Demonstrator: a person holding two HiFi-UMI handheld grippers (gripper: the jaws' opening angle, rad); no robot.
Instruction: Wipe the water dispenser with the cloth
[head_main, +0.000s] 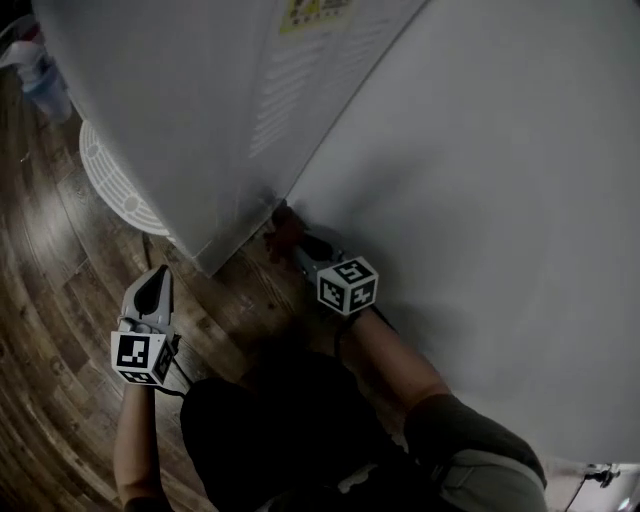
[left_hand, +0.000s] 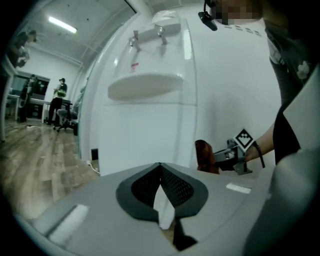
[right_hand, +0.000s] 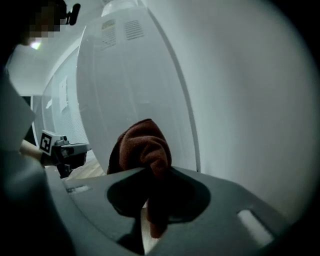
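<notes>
The white water dispenser (head_main: 190, 110) stands on the wood floor, its side panel (right_hand: 130, 100) and tapped front (left_hand: 150, 85) both in view. My right gripper (head_main: 292, 240) is shut on a dark red cloth (right_hand: 142, 147), which presses against the dispenser's lower rear corner beside the wall; the same cloth (left_hand: 204, 156) shows past the dispenser's edge in the left gripper view. My left gripper (head_main: 153, 290) hovers low over the floor in front of the dispenser, jaws shut with nothing between them (left_hand: 160, 167).
A white wall (head_main: 500, 200) runs close along the dispenser's right side. A round white grille (head_main: 115, 180) lies on the floor by the base. A bottle (head_main: 40, 75) stands at far left. People stand in the distant room (left_hand: 57, 97).
</notes>
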